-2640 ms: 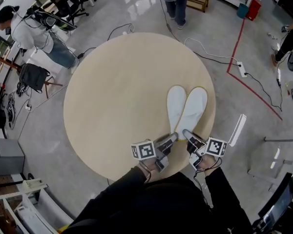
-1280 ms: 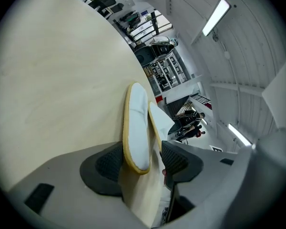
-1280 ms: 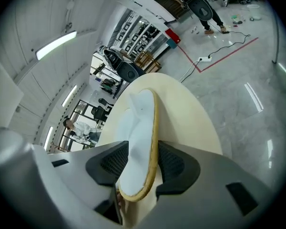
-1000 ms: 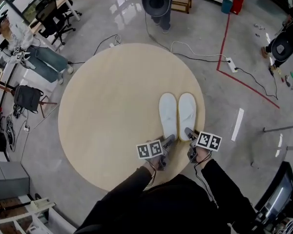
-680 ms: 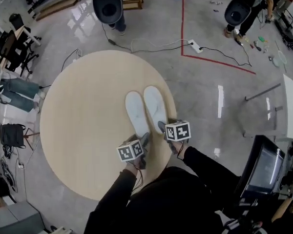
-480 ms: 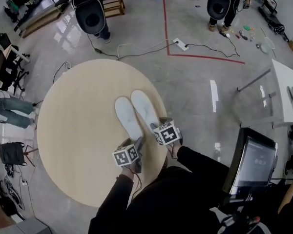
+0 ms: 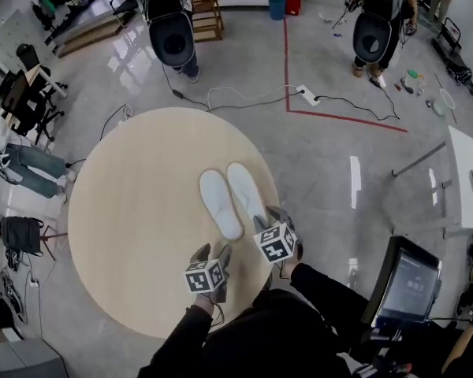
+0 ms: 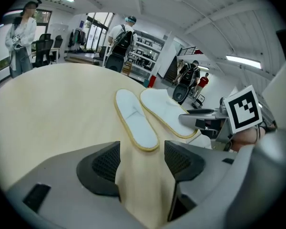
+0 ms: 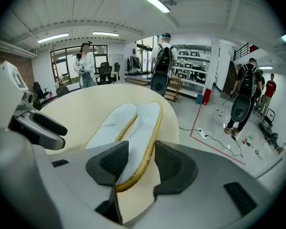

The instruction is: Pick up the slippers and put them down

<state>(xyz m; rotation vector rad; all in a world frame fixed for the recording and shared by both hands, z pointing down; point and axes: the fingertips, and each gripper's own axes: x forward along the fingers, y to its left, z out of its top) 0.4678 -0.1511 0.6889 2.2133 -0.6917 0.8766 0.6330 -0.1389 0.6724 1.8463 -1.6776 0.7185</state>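
Observation:
Two white slippers with yellow rims lie flat, side by side, on the round beige table (image 7: 126, 211): the left slipper (image 7: 221, 203) and the right slipper (image 7: 247, 195). My left gripper (image 7: 210, 252) hovers just short of the left slipper's heel (image 8: 136, 123). Its jaws have just been opening, and my left gripper (image 8: 142, 156) now stands open with only bare tabletop between its pads. My right gripper (image 7: 266, 217) is at the right slipper's heel. In its own view the right gripper (image 9: 142, 159) is open, with the heel (image 9: 133, 171) lying low between the pads and a strip of table showing beside it.
The slippers lie near the table's right edge, with the floor just beyond. People with backpacks (image 7: 173, 30) stand past the table, by a cable and power strip (image 7: 307, 94). A monitor (image 7: 402, 290) stands at the lower right and a white table (image 7: 469, 179) at the right.
The slippers, splayed earlier, now lie parallel and flat. Both grippers have drawn back toward the person and rolled. The left one has come off its slipper's heel.

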